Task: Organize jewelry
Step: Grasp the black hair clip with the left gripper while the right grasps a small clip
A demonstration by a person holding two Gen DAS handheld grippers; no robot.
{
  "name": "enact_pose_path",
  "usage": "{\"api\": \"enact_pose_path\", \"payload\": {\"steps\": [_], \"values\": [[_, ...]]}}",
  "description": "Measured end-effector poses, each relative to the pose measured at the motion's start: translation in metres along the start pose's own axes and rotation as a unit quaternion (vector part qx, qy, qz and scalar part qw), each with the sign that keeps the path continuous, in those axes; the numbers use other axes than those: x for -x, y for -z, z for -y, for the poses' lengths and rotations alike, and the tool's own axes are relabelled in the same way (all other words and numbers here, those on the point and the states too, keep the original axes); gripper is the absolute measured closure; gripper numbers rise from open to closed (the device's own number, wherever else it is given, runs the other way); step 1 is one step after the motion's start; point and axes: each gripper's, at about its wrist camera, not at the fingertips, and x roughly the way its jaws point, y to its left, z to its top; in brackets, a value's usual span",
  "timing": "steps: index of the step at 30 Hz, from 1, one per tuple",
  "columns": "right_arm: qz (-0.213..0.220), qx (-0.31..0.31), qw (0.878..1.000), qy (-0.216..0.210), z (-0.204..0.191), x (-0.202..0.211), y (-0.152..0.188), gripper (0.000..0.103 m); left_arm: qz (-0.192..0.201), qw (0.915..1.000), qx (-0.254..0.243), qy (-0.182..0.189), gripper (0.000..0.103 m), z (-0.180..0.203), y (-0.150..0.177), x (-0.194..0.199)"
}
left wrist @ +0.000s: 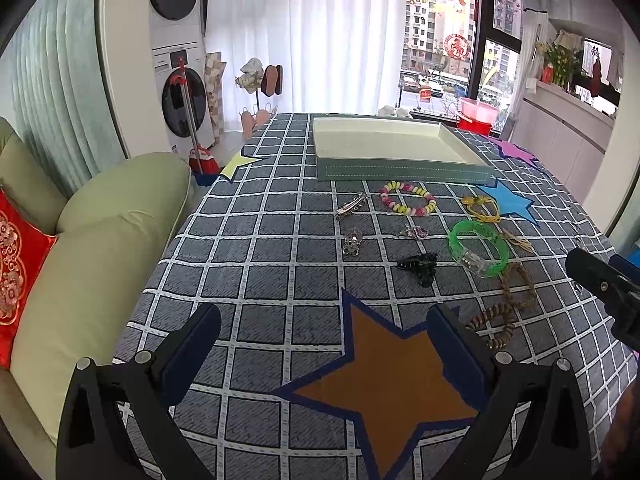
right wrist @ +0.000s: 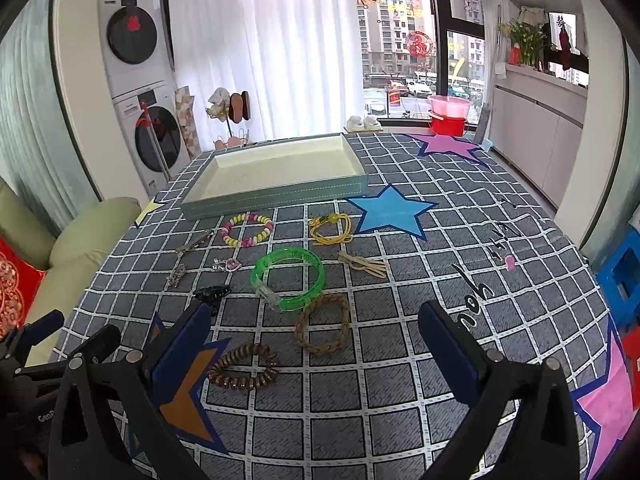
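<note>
checked cloth with big stars covers the table (left wrist: 280,240), a sofa (left wrist: 100,220) at its left edge and a window behind. from the left wrist, the left gripper (left wrist: 324,344) hangs over the orange star (left wrist: 384,380) at the near edge, jaws spread wide, holding nothing. jewelry lies loose mid-table: bead bracelet (left wrist: 408,199), green bangle (left wrist: 478,248), black clip (left wrist: 418,266). an empty tray (left wrist: 400,148) sits at the far edge, likely where the pieces belong.

from the right wrist, the right gripper (right wrist: 316,344) is also released, jaws wide and empty, flanking the coil tie (right wrist: 244,368) and braided band (right wrist: 322,330) nearest the near edge, probably lined up for a first pick. nothing is in the tray yet.
</note>
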Motion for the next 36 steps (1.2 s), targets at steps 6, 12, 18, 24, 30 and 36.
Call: {"api": "enact_pose_path", "payload": {"steps": [6, 12, 18, 24, 30, 36], "values": [[-0.011, -0.009, 1.0, 0.01, 0.011, -0.002, -0.002, 0.0, -0.007, 0.9999, -0.011, 0.008, 0.0, 0.0, -0.006, -0.001], [-0.046, -0.013, 0.998, 0.038, 0.034, -0.019, -0.012, 0.0, -0.027, 0.9988, -0.024, 0.034, 0.0, 0.011, -0.015, -0.018], [-0.091, 0.004, 0.994, 0.052, 0.055, -0.056, -0.022, 0.0, -0.063, 0.995, -0.041, 0.066, 0.0, 0.033, -0.023, -0.047], [-0.125, 0.034, 0.991, 0.041, 0.065, -0.094, -0.033, 0.006, -0.07, 0.9935, -0.059, 0.066, 0.002, 0.051, -0.03, -0.066], [-0.144, 0.085, 0.986, 0.01, 0.053, -0.124, -0.043, 0.019, -0.1, 0.99, -0.067, 0.073, 0.012, 0.066, -0.031, -0.088], [-0.164, 0.142, 0.976, -0.012, 0.035, -0.151, -0.043, 0.041, -0.118, 0.988, -0.07, 0.071, 0.025, 0.075, -0.032, -0.103]]}}
